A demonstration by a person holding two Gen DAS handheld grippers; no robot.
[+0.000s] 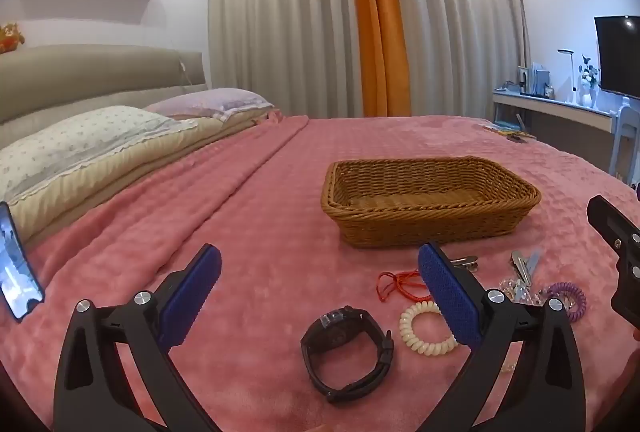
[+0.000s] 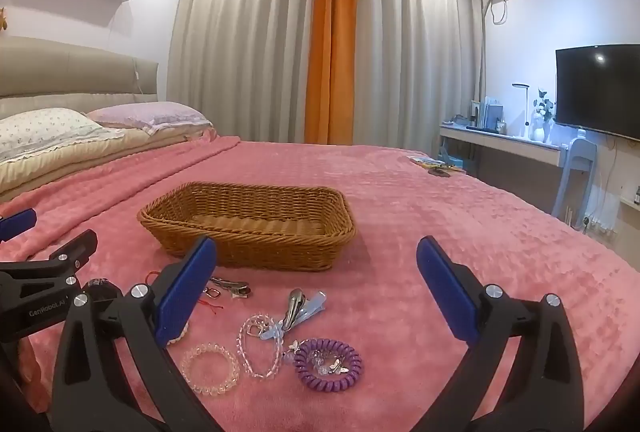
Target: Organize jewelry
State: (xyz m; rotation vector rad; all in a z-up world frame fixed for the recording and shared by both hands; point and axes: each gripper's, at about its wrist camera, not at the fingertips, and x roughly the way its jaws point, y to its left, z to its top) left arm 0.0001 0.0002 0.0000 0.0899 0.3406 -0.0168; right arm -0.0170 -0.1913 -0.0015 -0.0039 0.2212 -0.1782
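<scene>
An empty wicker basket (image 1: 430, 208) (image 2: 248, 222) sits on the pink bedspread. In front of it lie a black watch (image 1: 346, 350), a cream coil hair tie (image 1: 426, 328), a red cord (image 1: 400, 284), a silver clip (image 2: 230, 288), a blue and silver hair clip (image 2: 302, 306), a clear bead bracelet (image 2: 260, 346), a clear coil tie (image 2: 210, 368) and a purple coil tie (image 2: 328, 360). My left gripper (image 1: 320, 264) is open and empty above the watch. My right gripper (image 2: 316, 256) is open and empty above the clips and ties.
Pillows (image 1: 80, 140) and a headboard lie at the left. A phone (image 1: 16, 264) stands at the left edge. A small booklet (image 2: 434, 164) lies at the bed's far right. A desk (image 2: 500, 144), chair and TV (image 2: 600, 90) stand beyond.
</scene>
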